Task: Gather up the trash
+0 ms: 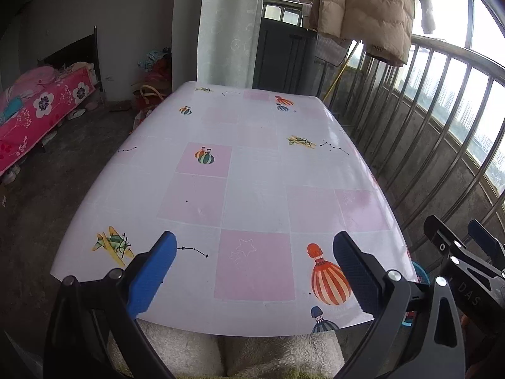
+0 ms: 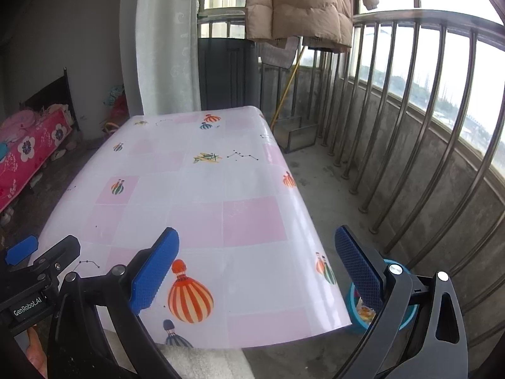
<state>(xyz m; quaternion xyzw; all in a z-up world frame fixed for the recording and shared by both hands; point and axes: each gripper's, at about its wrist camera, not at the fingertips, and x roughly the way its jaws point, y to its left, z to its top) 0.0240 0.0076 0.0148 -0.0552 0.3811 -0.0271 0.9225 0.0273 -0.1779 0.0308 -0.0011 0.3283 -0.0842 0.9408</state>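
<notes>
A table (image 1: pixel 252 164) (image 2: pixel 195 208) with a pink and white checked cloth printed with balloons and planes fills both views; I see no loose trash on it. My left gripper (image 1: pixel 254 262) hangs open over the table's near edge with nothing between its blue pads. My right gripper (image 2: pixel 257 262) is open too, over the table's near right corner. On the floor by that corner stands a blue bin (image 2: pixel 356 309) with colourful scraps inside, partly hidden behind the right finger. The bin's rim (image 1: pixel 421 273) peeks out in the left wrist view. The right gripper (image 1: pixel 473 246) also shows there.
A metal railing (image 2: pixel 410 120) curves along the right side above a concrete balcony floor. A beige padded coat (image 2: pixel 300 3) hangs at the back over a dark cabinet (image 2: pixel 227 72). A bed with pink flowered bedding (image 1: pixel 41 113) stands left. A glass box (image 2: pixel 296 135) sits beyond the table.
</notes>
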